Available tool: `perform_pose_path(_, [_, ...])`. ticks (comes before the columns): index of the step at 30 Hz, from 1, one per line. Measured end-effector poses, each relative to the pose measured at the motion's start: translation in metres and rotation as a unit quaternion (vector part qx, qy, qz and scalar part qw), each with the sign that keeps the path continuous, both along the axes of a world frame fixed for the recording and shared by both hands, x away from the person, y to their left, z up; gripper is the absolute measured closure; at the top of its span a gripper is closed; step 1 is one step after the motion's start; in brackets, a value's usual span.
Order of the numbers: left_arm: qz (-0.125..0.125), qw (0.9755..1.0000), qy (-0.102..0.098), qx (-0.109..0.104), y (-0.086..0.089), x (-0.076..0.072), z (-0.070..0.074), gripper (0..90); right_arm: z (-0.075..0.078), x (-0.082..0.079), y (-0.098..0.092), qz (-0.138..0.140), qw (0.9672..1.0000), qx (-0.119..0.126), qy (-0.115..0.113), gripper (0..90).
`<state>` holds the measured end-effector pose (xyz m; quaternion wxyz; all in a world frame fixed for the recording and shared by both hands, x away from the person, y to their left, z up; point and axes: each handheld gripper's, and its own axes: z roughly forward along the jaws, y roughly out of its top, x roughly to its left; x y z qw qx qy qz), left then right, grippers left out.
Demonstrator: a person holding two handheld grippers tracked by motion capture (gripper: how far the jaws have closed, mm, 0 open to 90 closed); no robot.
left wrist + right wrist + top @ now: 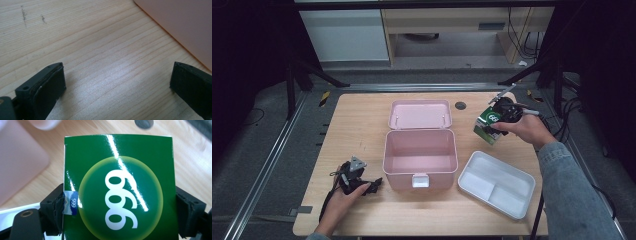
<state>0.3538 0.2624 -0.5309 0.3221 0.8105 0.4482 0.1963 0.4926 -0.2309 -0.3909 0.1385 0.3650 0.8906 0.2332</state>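
A green box [487,125] with a white "999" on a round mark hangs above the table's right side, and my right gripper [499,121] is shut on it. In the right gripper view the green box [120,187] sits between both black pads [56,210], which press on its two sides. A pink storage box [420,156] stands open at the table's middle, its lid [420,114] laid back and its inside bare. My left gripper [371,186] rests low at the front left, open, with only wood between its pads [52,87]; the pink box's wall [180,22] is just beyond.
A white divided tray [496,183] lies at the front right, next to the pink box. A small dark round cap [460,105] is set in the tabletop behind the lid. Bare wood spreads over the left half of the table [357,130].
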Motion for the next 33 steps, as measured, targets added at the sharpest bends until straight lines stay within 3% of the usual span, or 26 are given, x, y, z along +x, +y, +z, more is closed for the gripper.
perform_pose_path(7, [0.0,1.0,0.0,0.0,0.0,0.0,0.0,0.0,0.038,-0.014,0.007,0.028,0.9992,-0.001,-0.028,16.8])
perform_pose_path(18, [-0.001,1.0,0.001,0.0,0.0,0.0,0.0,0.0,0.088,-0.033,0.029,0.072,0.9962,-0.002,-0.048,16.8])
perform_pose_path(27, [-0.001,1.0,0.001,0.0,0.0,0.0,0.0,0.0,0.107,-0.04,0.065,0.123,0.9908,0.005,-0.055,16.8])
perform_pose_path(33, [-0.001,1.0,0.001,0.001,0.0,0.0,0.0,0.0,0.11,-0.041,0.091,0.152,0.9869,0.002,-0.054,16.8])
